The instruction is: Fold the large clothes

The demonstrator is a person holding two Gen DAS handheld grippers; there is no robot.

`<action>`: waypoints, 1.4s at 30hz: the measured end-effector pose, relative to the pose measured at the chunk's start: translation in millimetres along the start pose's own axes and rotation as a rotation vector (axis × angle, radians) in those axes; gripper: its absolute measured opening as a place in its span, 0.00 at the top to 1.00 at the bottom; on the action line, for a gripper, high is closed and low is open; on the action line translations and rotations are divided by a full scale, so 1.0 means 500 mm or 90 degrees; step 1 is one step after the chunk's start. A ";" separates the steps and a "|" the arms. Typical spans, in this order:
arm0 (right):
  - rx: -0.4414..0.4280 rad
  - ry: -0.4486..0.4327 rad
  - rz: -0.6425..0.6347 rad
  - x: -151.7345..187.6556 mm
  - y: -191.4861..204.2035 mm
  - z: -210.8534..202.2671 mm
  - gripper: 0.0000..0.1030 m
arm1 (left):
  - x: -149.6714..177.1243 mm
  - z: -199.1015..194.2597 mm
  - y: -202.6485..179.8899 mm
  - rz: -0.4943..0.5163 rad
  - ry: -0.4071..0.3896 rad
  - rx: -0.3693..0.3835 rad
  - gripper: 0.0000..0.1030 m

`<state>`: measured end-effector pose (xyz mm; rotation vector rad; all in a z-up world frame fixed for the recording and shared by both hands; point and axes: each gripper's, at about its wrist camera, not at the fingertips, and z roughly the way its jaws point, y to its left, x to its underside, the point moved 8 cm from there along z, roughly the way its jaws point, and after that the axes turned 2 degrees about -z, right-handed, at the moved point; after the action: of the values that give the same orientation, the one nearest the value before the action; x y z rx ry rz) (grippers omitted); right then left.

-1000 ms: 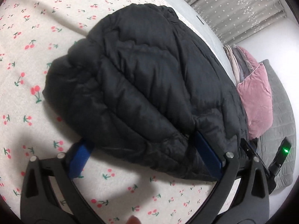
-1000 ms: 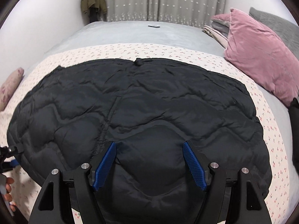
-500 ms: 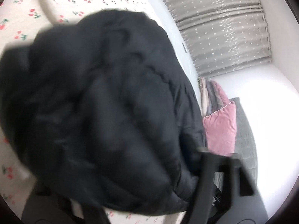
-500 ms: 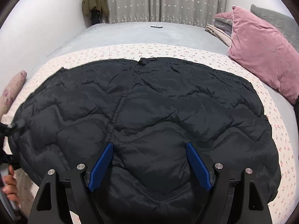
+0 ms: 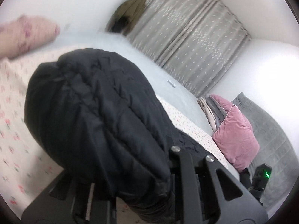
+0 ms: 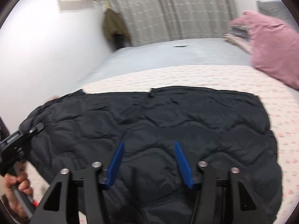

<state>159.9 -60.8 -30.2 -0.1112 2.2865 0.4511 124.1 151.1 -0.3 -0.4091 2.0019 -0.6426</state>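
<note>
A black quilted puffer jacket [image 6: 168, 123] lies spread on the cherry-print bedsheet [image 6: 186, 76]. In the left wrist view its left edge [image 5: 97, 119] is bunched and lifted, draped over my left gripper, whose fingertips are hidden under the fabric. The left gripper also shows at the left edge of the right wrist view [image 6: 18, 141], held by a hand at the jacket's side. My right gripper [image 6: 149, 149] hovers over the jacket's near hem; its blue fingers [image 6: 115, 164] stand apart with nothing between them.
A pink velvet pillow [image 5: 235, 138] and folded blankets [image 5: 211, 110] lie at the right of the bed. A floral pillow [image 5: 24, 35] is at the far left. Grey curtains [image 6: 168, 11] and a hanging olive coat [image 6: 114, 26] stand behind the grey bed cover [image 6: 177, 56].
My left gripper has pushed into the jacket's left edge and lifted it, tilting upward. My right gripper's fingers have come closer together and it has risen slightly.
</note>
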 end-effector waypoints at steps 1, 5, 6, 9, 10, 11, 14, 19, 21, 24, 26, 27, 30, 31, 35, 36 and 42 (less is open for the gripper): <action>-0.019 0.010 -0.004 0.004 0.017 0.012 0.58 | -0.006 0.000 -0.011 0.016 -0.008 0.002 0.79; -0.109 0.107 0.003 0.052 0.079 0.096 0.64 | -0.014 0.006 -0.070 0.085 -0.022 0.038 0.79; -0.125 0.133 0.011 0.067 0.089 0.119 0.65 | -0.005 0.010 -0.096 0.111 -0.019 0.052 0.79; -0.142 0.169 0.038 0.092 0.092 0.171 0.69 | 0.025 0.018 -0.167 0.184 -0.015 0.089 0.79; -0.149 0.174 0.051 0.094 0.089 0.179 0.72 | 0.031 0.013 -0.180 0.201 -0.013 0.103 0.78; -0.157 0.178 0.065 0.098 0.083 0.187 0.74 | 0.039 0.010 -0.199 0.218 -0.012 0.119 0.78; -0.179 0.188 0.089 0.094 0.067 0.185 0.74 | 0.071 0.014 -0.260 0.263 -0.001 0.173 0.75; -0.181 0.173 0.134 0.040 -0.006 0.111 0.72 | 0.145 0.048 -0.340 0.330 0.045 0.226 0.71; -0.158 0.122 0.175 0.011 -0.080 0.064 0.65 | 0.180 0.070 -0.361 0.355 0.074 0.236 0.70; -0.121 0.061 0.263 -0.002 -0.199 0.010 0.38 | 0.229 0.105 -0.385 0.396 0.119 0.241 0.68; -0.108 0.048 0.299 0.002 -0.257 -0.014 0.38 | 0.274 0.128 -0.393 0.438 0.158 0.245 0.66; -0.103 0.042 0.321 0.007 -0.293 -0.029 0.38 | 0.285 0.140 -0.400 0.455 0.172 0.245 0.63; -0.086 0.031 0.349 0.019 -0.353 -0.063 0.38 | 0.348 0.155 -0.389 0.538 0.230 0.254 0.52; -0.080 0.028 0.354 0.023 -0.368 -0.075 0.38 | 0.365 0.152 -0.392 0.565 0.242 0.258 0.47; -0.058 0.017 0.368 0.020 -0.411 -0.106 0.38 | 0.414 0.148 -0.387 0.684 0.258 0.263 0.34; -0.050 0.008 0.374 0.013 -0.420 -0.118 0.38 | 0.422 0.145 -0.385 0.711 0.262 0.263 0.30; -0.116 -0.086 0.354 -0.062 -0.381 -0.180 0.38 | 0.429 0.116 -0.388 0.758 0.276 0.281 0.27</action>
<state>160.3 -272.5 -5.8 0.4618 2.1175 0.9218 75.3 -134.1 -58.2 1.2008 1.9759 -0.3641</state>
